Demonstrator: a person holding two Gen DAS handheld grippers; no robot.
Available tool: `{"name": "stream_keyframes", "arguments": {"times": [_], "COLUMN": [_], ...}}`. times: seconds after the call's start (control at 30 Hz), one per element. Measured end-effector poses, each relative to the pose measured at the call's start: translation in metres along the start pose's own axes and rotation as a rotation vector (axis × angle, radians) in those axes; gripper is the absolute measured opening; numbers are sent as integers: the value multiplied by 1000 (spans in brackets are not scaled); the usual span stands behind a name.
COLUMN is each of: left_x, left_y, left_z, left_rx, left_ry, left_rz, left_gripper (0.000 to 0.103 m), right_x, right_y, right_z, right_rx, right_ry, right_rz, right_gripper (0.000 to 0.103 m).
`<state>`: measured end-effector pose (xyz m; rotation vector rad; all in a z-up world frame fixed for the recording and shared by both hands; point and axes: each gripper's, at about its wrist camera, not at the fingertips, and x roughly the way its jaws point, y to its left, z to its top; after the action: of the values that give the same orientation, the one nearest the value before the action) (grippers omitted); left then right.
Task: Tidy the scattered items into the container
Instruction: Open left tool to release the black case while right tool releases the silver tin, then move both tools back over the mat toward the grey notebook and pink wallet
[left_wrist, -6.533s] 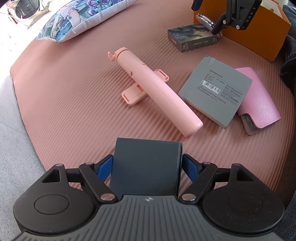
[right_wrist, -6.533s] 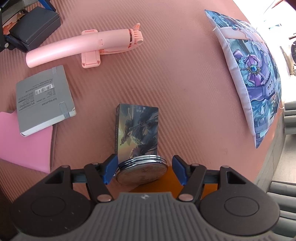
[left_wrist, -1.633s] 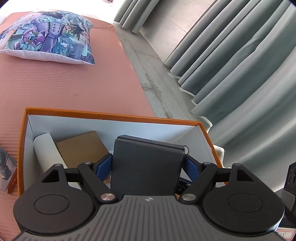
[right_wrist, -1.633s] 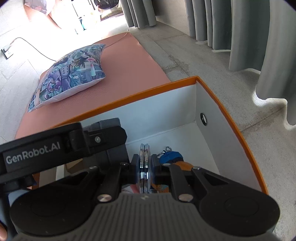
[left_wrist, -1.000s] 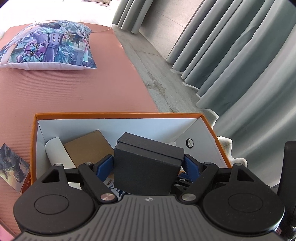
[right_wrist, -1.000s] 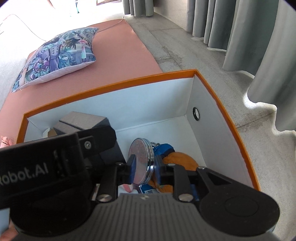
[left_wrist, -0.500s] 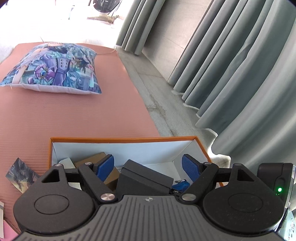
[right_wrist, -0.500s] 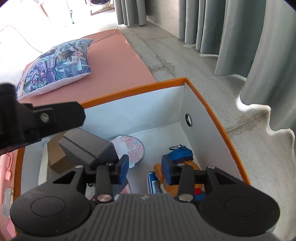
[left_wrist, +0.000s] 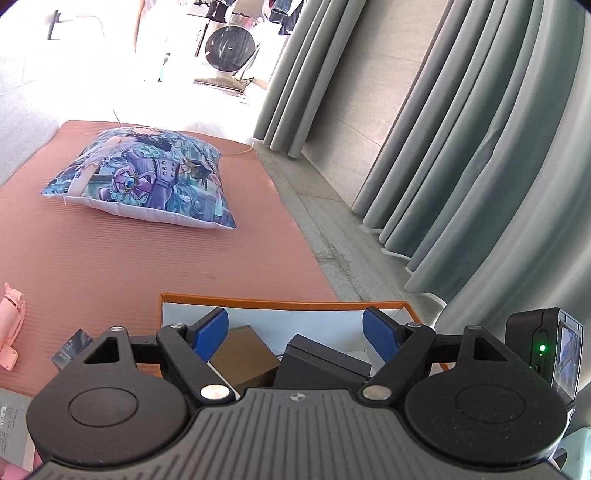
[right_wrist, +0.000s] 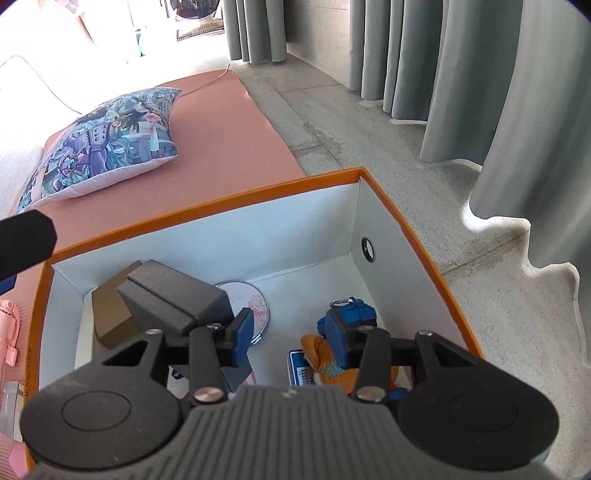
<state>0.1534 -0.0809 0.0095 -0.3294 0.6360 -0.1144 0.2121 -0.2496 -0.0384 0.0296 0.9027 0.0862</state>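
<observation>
The orange container (right_wrist: 221, 210) with white inner walls stands on the pink mat. Inside it a dark grey box (right_wrist: 173, 295) leans tilted on a brown box (right_wrist: 110, 314), and a round mirror (right_wrist: 255, 302) lies flat on the floor beside them. My right gripper (right_wrist: 288, 328) hangs over the container; its jaws are opening with nothing between them. My left gripper (left_wrist: 295, 328) is open and empty above the container's near rim (left_wrist: 280, 298), with the dark grey box (left_wrist: 325, 363) below it. A pink selfie stick (left_wrist: 9, 325), a card pack (left_wrist: 72, 343) and a grey notebook (left_wrist: 13, 424) lie on the mat.
A printed pillow (left_wrist: 147, 184) rests at the far end of the mat (left_wrist: 110, 266). Grey curtains (left_wrist: 443, 147) hang to the right over a stone floor. A blue keyring (right_wrist: 354, 310) and an orange toy (right_wrist: 314, 350) lie in the container's right half.
The left gripper let go of the dark grey box, which now lies in the container, and rose back. The right gripper opened and the round mirror dropped onto the container floor.
</observation>
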Motion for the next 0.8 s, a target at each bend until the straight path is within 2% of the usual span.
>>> {"name": "stream_keyframes", "arguments": {"times": [0.27,0.37,0.43,0.6,0.73,0.8], "left_x": [-12,-18,-21,-32,-40,-44], "left_y": [16,29,35,48,57,62], "left_z": [-2,-2,-1,3,5,5], "left_rx": [23,1,1,24,37,50], "left_ry": [0,8,6,3,20,34], "left_rz": [39,44,50,62,64,70], "left_gripper": [93,92,92,92,92,92], "right_x": [-14,-29,-41,-66,-77,-80], "right_y": [2,5,10,33,54,64], "right_z": [1,-1,-4,-16,-25,-27], "right_rx": [-6,-14,-22,-100,-162,-181], "right_ry": [-56,-121,-169,-257,-269,-263], "right_rz": [2,22,44,98,138,157], "right_gripper": [51,57,66,71,79,79]}}
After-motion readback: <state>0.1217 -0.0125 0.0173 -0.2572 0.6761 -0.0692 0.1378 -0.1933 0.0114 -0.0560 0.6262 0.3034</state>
